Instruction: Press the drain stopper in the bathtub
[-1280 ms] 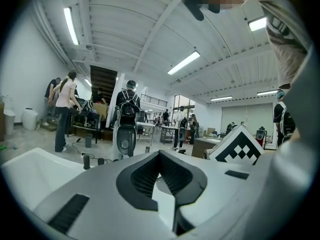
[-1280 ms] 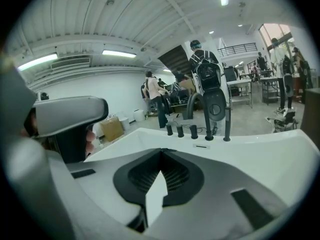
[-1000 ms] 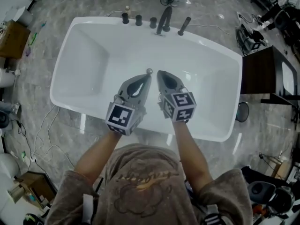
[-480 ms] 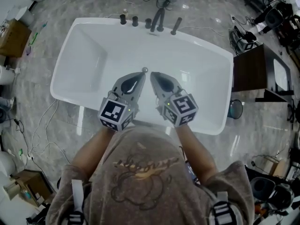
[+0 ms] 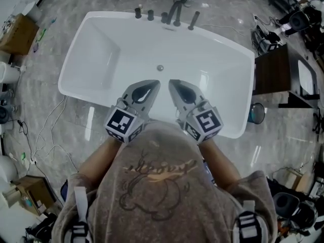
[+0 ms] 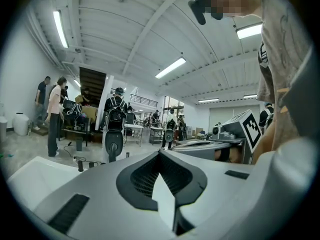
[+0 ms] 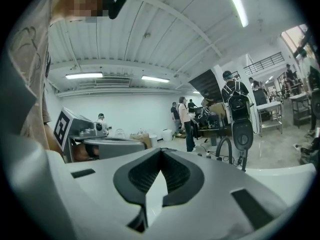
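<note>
At the left, above the near side of the white bathtub [image 5: 91,54]: the left gripper [image 5: 155,83], squeezed shut with nothing in it. Just past its tip, in the middle of the tub floor: the drain stopper [image 5: 160,68]. Probably hard metal on a spring, smooth and maybe slippy, so best pushed straight down on the middle of its top. Small, round, shiny silver. To the right: the right gripper [image 5: 172,82], squeezed shut too, empty, not touching the stopper
</note>
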Available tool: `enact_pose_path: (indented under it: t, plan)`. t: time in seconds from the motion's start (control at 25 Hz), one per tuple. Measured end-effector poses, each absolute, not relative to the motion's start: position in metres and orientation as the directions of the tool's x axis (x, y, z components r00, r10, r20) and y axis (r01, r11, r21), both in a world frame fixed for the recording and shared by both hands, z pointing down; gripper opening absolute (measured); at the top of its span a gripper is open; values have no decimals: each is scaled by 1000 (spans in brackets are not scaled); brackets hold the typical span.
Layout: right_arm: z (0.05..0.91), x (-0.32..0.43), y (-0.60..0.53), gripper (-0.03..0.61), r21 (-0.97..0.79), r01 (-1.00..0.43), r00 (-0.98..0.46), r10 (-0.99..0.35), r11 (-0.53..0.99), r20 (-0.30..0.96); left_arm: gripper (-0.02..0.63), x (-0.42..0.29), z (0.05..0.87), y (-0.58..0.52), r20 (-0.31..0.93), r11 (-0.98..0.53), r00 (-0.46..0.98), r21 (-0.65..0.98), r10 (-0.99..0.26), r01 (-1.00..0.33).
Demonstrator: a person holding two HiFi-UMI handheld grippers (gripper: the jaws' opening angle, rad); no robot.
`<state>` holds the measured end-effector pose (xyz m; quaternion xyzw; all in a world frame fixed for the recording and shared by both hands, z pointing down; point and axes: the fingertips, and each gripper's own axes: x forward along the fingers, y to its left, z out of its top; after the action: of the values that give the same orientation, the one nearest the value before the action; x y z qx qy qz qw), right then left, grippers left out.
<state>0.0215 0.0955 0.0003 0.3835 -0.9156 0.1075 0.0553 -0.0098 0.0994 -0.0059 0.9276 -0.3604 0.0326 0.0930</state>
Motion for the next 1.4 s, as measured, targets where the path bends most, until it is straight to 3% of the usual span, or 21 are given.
enact_pose_path:
  t: [1.4]
  plan:
    - [-2,-14,145,-2,-99,-569,-822,-560,817,100,5,-39,-5,129,69,-645,651,94,-756,-758]
